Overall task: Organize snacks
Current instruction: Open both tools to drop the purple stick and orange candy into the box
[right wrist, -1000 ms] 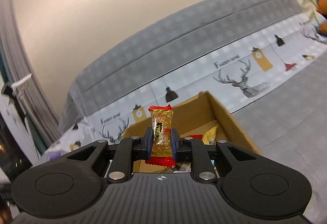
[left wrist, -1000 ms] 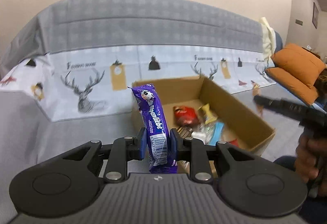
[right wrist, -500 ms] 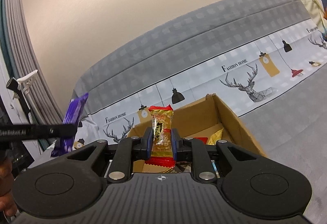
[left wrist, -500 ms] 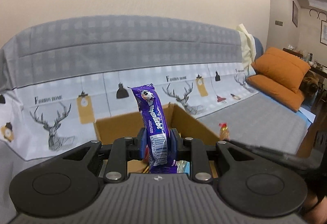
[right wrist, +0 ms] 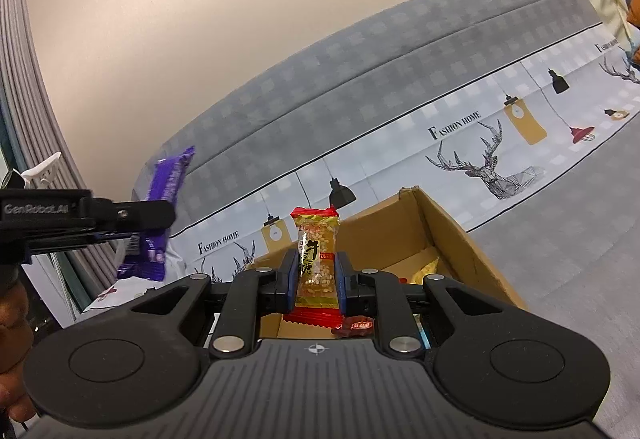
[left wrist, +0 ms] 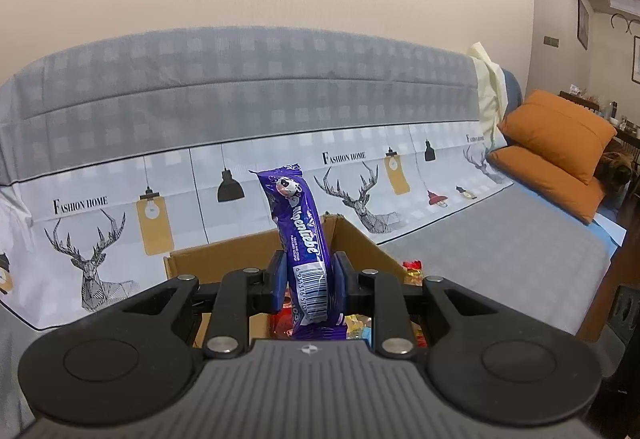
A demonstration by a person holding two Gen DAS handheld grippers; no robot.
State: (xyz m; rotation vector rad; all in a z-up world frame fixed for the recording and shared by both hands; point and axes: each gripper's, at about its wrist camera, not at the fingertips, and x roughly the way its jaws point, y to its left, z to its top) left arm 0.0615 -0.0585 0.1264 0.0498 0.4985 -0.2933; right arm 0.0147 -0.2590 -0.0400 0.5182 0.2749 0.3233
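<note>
My left gripper (left wrist: 306, 285) is shut on a purple snack packet (left wrist: 296, 231), held upright above the open cardboard box (left wrist: 224, 257). My right gripper (right wrist: 317, 281) is shut on a small clear peanut candy with red ends (right wrist: 316, 263), also over the cardboard box (right wrist: 448, 235). Several snacks lie inside the box (left wrist: 360, 323). In the right wrist view the left gripper (right wrist: 136, 217) shows at the left with the purple packet (right wrist: 160, 207). The right gripper's candy (left wrist: 412, 271) peeks past the box's right wall in the left wrist view.
The box sits on a sofa with a grey cover (left wrist: 480, 251) and a deer-print backrest cloth (left wrist: 360, 195). Orange cushions (left wrist: 556, 151) lie at the sofa's right end. Grey curtains (right wrist: 28, 119) hang at the left in the right wrist view.
Both grippers have risen and tilted up, so the box sits lower in view. The left gripper swung over the box and now appears beside the right one. Both snacks stay gripped.
</note>
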